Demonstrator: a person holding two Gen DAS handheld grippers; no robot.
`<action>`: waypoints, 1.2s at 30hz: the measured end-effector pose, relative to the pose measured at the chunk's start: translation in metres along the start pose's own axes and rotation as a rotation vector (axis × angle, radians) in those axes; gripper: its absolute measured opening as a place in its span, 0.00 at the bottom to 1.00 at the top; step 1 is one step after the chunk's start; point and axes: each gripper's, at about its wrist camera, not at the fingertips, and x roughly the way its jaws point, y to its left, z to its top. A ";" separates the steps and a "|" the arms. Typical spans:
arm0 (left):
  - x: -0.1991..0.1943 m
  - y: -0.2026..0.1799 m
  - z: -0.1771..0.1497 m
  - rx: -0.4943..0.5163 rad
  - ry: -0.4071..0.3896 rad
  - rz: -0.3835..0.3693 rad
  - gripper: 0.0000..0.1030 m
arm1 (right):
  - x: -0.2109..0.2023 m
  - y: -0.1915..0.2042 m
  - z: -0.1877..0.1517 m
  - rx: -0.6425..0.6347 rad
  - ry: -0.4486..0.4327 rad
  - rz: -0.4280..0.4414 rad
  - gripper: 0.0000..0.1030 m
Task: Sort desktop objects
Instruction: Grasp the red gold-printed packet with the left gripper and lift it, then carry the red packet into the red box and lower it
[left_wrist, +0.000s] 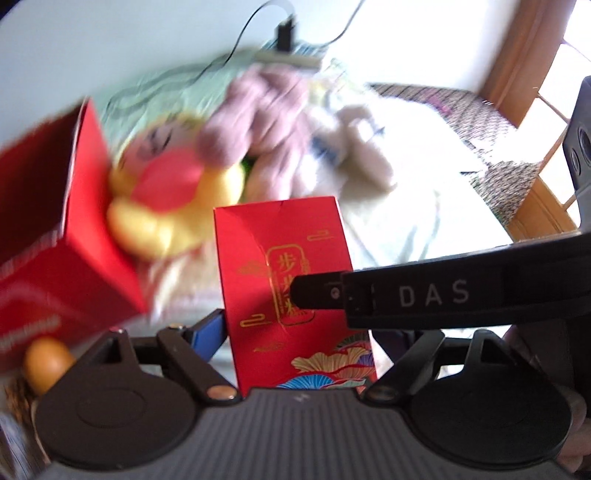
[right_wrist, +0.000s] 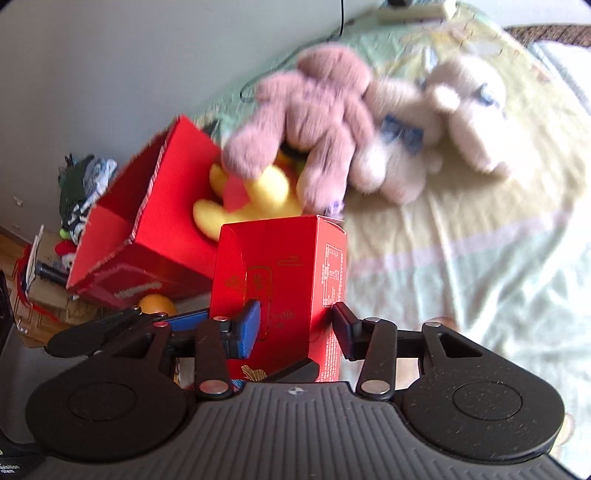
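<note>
L wrist view: small red box (left_wrist: 291, 291) stands upright between left gripper (left_wrist: 295, 317) fingers, which sit wide apart; a black finger (left_wrist: 321, 291) of the other gripper crosses its front. Big open red box (left_wrist: 74, 236) tilted at left, yellow plush (left_wrist: 166, 221) beside it.

R wrist view: right gripper (right_wrist: 295, 328) fingers flank the small red box (right_wrist: 280, 280), blue pad (right_wrist: 251, 328) touching, other pad just off; can't tell if clamped. Pink plush (right_wrist: 314, 114) and cream plush (right_wrist: 443, 122) lie on bed (right_wrist: 480, 277).

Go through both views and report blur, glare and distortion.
Left wrist view: heavy motion blur on the plush toys and big red box; window side blown out white; small red carton sharp. Right wrist view: milder blur on the toys, even light, fisheye curving at the edges.
</note>
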 end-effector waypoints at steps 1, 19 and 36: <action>-0.007 -0.003 0.005 0.017 -0.022 -0.005 0.82 | -0.008 0.003 0.003 -0.008 -0.030 -0.005 0.45; -0.116 0.118 0.072 0.046 -0.303 0.176 0.82 | 0.005 0.145 0.088 -0.254 -0.208 0.137 0.46; -0.011 0.281 0.039 -0.172 0.087 0.154 0.83 | 0.193 0.204 0.084 -0.238 0.248 0.010 0.47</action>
